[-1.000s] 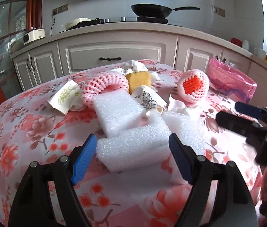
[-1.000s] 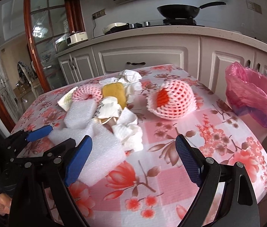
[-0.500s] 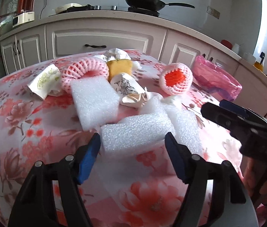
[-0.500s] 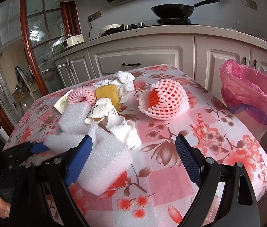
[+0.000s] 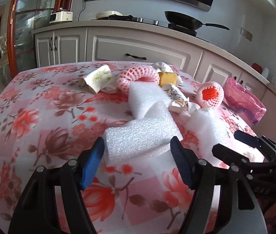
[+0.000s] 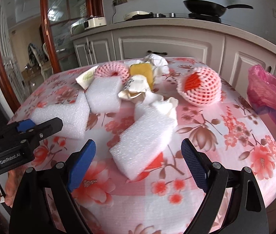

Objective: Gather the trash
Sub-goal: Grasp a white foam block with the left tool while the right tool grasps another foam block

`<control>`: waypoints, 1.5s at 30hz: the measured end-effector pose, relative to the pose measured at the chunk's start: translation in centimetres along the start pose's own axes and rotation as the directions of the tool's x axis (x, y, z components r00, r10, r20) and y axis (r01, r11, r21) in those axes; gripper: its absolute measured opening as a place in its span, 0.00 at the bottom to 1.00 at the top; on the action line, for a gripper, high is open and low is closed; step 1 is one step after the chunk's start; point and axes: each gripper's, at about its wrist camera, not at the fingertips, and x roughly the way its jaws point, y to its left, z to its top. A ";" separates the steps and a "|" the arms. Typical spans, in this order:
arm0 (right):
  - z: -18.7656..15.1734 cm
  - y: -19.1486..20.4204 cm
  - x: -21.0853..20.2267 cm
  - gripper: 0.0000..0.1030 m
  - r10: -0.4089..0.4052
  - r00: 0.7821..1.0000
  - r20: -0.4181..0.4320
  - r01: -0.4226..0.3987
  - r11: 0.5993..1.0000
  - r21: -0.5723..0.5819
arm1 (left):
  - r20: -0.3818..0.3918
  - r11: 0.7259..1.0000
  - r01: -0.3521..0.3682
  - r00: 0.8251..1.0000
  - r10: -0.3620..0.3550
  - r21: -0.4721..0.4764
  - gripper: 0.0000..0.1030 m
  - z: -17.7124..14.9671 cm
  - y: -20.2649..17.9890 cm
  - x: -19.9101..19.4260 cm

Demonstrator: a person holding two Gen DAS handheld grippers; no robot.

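Observation:
Trash lies on a floral table point(image 5: 40, 117): white foam blocks, pink foam fruit nets, a yellow sponge point(image 5: 168, 79), crumpled paper. My left gripper point(image 5: 138, 156) is open, its fingers on either side of the near end of a foam block point(image 5: 141, 134), which lifts a little off the cloth. It also shows in the right wrist view point(image 6: 63, 115). My right gripper point(image 6: 138, 159) is open, just before another foam block point(image 6: 145, 136). A pink trash bag point(image 6: 270, 97) stands off the table's right edge.
A second foam block point(image 5: 145, 99), a round fruit net point(image 6: 200, 89), a ring-shaped net point(image 5: 138, 74) and a folded paper packet point(image 5: 96, 78) lie farther back. Kitchen cabinets and a counter with a black pan point(image 5: 182, 20) stand behind. A glass door is at left.
My left gripper has closed in around the foam block's near end, narrowed a little, and swung left. My right gripper has moved forward to its foam block.

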 end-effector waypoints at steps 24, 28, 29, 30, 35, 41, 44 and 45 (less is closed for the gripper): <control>0.2 -2.5 0.1 0.34 -0.006 1.000 -0.001 0.006 1.000 0.004 | -0.056 0.981 0.065 0.997 -0.055 0.185 0.33 -1.2 -4.8 2.3; 0.7 -2.1 -1.5 0.34 0.005 0.999 0.052 -0.004 1.000 -0.015 | -0.015 0.978 0.062 0.998 -0.061 0.198 0.33 -0.7 -5.5 1.2; 0.9 -2.1 -1.9 0.34 0.004 0.998 0.066 -0.002 1.000 -0.019 | -0.004 0.979 0.062 0.998 -0.062 0.196 0.33 -0.5 -5.6 0.9; 1.0 -2.1 -2.4 0.34 0.002 0.997 0.080 0.000 1.000 -0.021 | 0.004 0.979 0.062 0.998 -0.064 0.195 0.33 -0.3 -5.6 0.6; 1.6 -2.5 -4.4 0.34 -0.012 0.991 0.134 0.014 1.000 -0.018 | 0.073 0.980 0.051 0.995 -0.066 0.192 0.33 0.8 -6.3 -1.4; 2.1 -3.3 -7.2 0.34 -0.040 0.978 0.206 0.044 0.999 -0.015 | 0.166 0.976 0.045 0.983 -0.081 0.214 0.33 1.9 -8.3 -3.9; 2.3 -3.8 -8.6 0.34 -0.064 0.967 0.245 0.069 0.998 -0.012 | 0.213 0.973 0.047 0.972 -0.096 0.225 0.33 2.4 -9.5 -5.1; 2.5 -4.0 -9.1 0.34 -0.072 0.964 0.257 0.078 0.997 -0.011 | 0.231 0.973 0.045 0.968 -0.099 0.228 0.33 2.7 -9.9 -5.5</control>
